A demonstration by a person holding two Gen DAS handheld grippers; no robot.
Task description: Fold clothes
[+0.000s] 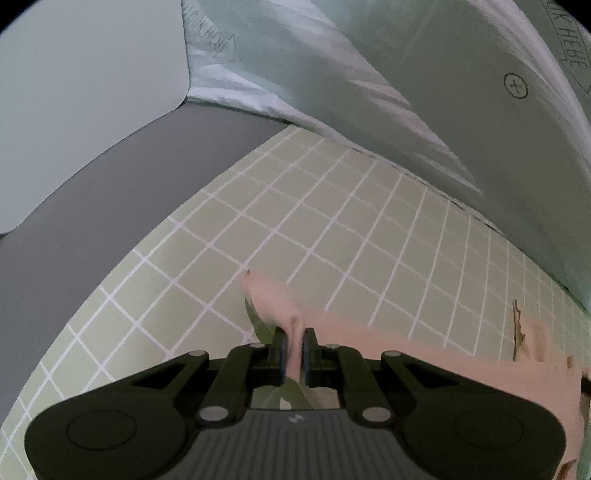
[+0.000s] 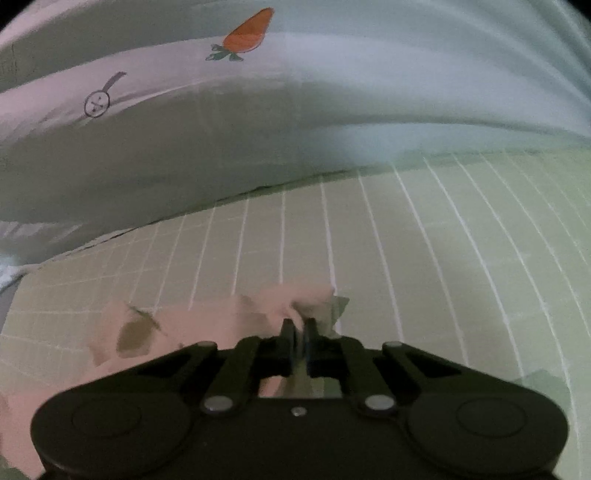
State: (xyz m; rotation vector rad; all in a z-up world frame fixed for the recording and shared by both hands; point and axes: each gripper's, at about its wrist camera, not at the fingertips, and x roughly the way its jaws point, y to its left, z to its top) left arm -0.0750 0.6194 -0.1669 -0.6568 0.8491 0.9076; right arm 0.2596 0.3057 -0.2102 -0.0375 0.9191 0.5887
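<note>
A pink garment [image 1: 406, 350] with olive-green markings lies low over a green mat with a white grid [image 1: 295, 221]. In the left wrist view, my left gripper [image 1: 294, 334] is shut on a pinched ridge of the pink fabric, which stretches away to the right. The right wrist view is blurred. There the same pink garment [image 2: 207, 325] bunches up to the left of my right gripper [image 2: 298, 325], whose jaws stand shut with a fold of the fabric caught between them. Both grippers point steeply down at the gridded mat [image 2: 369, 240].
A large pale mint cloth [image 1: 406, 74] with printed drawings lies heaped along the mat's far side. Its carrot print [image 2: 247, 33] shows in the right wrist view. Left of the mat is a grey surface [image 1: 110, 203], then a white panel [image 1: 74, 92].
</note>
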